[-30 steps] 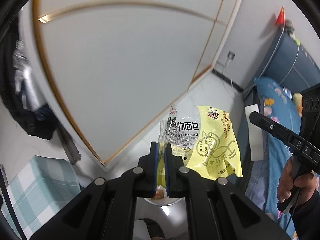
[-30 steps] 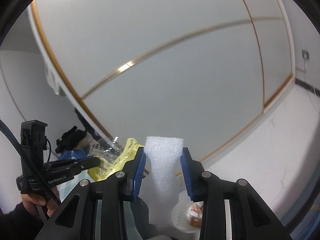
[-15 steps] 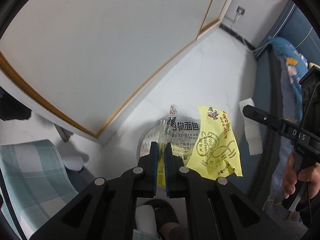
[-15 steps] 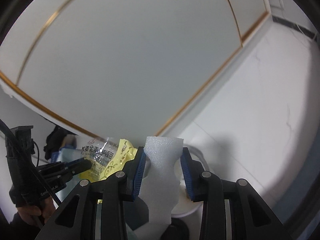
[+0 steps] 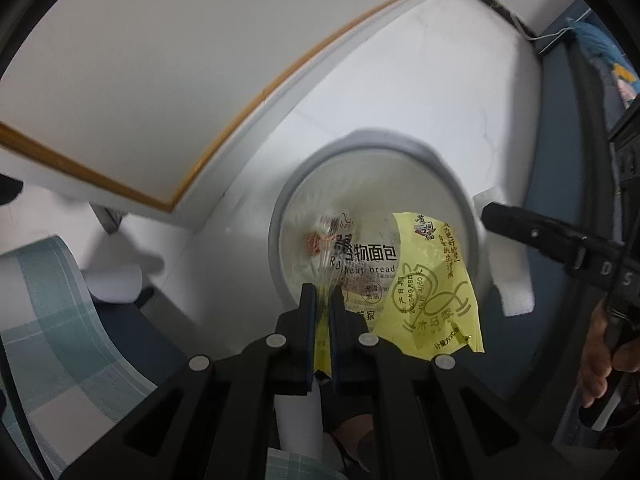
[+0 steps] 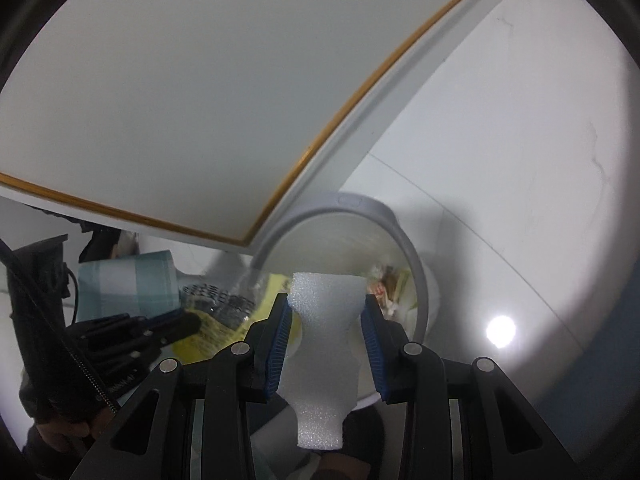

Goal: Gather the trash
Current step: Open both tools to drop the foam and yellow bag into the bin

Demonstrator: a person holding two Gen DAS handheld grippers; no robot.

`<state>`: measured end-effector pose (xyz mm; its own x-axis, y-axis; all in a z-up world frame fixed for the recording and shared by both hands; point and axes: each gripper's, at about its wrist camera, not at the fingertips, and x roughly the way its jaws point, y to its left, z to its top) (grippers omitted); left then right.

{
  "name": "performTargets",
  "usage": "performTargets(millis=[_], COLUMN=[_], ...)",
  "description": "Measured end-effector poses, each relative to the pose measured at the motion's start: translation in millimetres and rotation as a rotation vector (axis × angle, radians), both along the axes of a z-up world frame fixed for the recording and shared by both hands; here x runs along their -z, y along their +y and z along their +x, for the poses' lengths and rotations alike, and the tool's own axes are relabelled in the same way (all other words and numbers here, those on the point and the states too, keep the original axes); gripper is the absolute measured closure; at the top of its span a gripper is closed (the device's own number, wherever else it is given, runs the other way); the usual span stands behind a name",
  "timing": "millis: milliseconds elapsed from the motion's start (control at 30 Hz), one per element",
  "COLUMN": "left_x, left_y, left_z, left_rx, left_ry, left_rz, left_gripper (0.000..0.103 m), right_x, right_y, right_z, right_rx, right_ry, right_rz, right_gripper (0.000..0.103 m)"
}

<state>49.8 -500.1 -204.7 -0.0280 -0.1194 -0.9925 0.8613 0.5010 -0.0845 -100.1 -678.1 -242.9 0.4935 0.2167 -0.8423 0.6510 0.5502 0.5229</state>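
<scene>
both grippers now over the trash bin point(image 5: 474, 216).
i have swung down from the wall: left gripper point(image 5: 323, 300) pinches the bread wrapper point(image 5: 424, 280), right gripper point(image 6: 325, 320) clamps the foam piece point(image 6: 326, 344); release seems next.

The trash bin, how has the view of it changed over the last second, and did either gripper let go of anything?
Both grippers tipped down from the wall toward the trash bin, whose open mouth now fills the view. Nothing was let go: the left gripper stays shut on the bread wrapper, and the right gripper stays shut on the foam piece.
</scene>
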Motion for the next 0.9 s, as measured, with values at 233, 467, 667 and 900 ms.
performTargets(millis=[233, 467, 667, 900], left_x=[15, 18, 23, 23], left_y=[-7, -10, -7, -4], left_z=[5, 3, 11, 14], left_rx=[-0.040, -0.073, -0.102, -0.115], left_ry=[0.040, 0.049, 0.040, 0.065], left_rz=[0.040, 0.038, 0.018, -0.009], left_gripper=[0.101, 0.100, 0.098, 0.072], right_x=[26, 39, 38, 34], right_y=[-1, 6, 4, 5], right_z=[-2, 6, 3, -5], right_rx=[0.032, 0.050, 0.076, 0.088], right_ry=[0.018, 0.047, 0.073, 0.079], right_rz=[0.054, 0.047, 0.040, 0.035], right_gripper=[0.068, 0.067, 0.064, 0.049])
